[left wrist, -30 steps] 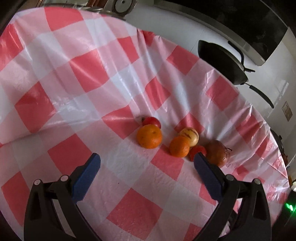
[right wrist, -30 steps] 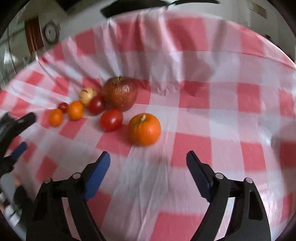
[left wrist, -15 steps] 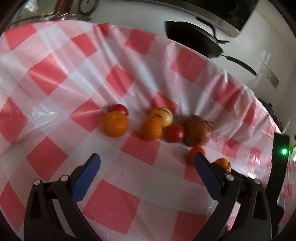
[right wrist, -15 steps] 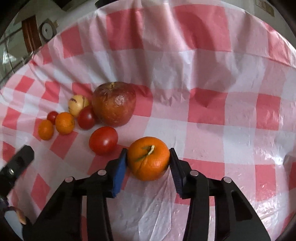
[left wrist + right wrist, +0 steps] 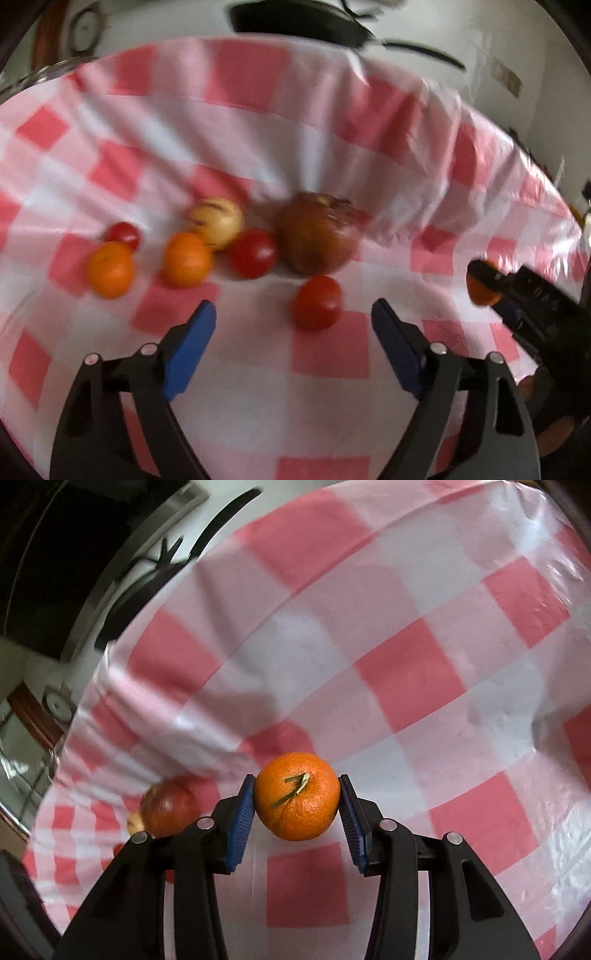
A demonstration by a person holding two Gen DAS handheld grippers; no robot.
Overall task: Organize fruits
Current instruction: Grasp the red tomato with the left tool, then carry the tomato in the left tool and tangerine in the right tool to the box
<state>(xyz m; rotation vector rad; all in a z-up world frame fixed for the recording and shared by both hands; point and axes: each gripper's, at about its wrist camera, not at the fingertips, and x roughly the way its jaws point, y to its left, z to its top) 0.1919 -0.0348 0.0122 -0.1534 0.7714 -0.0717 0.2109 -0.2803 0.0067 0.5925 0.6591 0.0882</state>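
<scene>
While the orange (image 5: 297, 796) is clamped between the pads of the right gripper (image 5: 297, 805) and held clear of the checked tablecloth (image 5: 406, 672), the grip should be kept firm but not crushing. The left gripper (image 5: 293, 321) is closing, its jaws still apart, with the red tomato (image 5: 316, 302) lying just ahead of them, untouched. The tomato should be centred between the pads before closure is completed, since it is judged likely to roll.
</scene>
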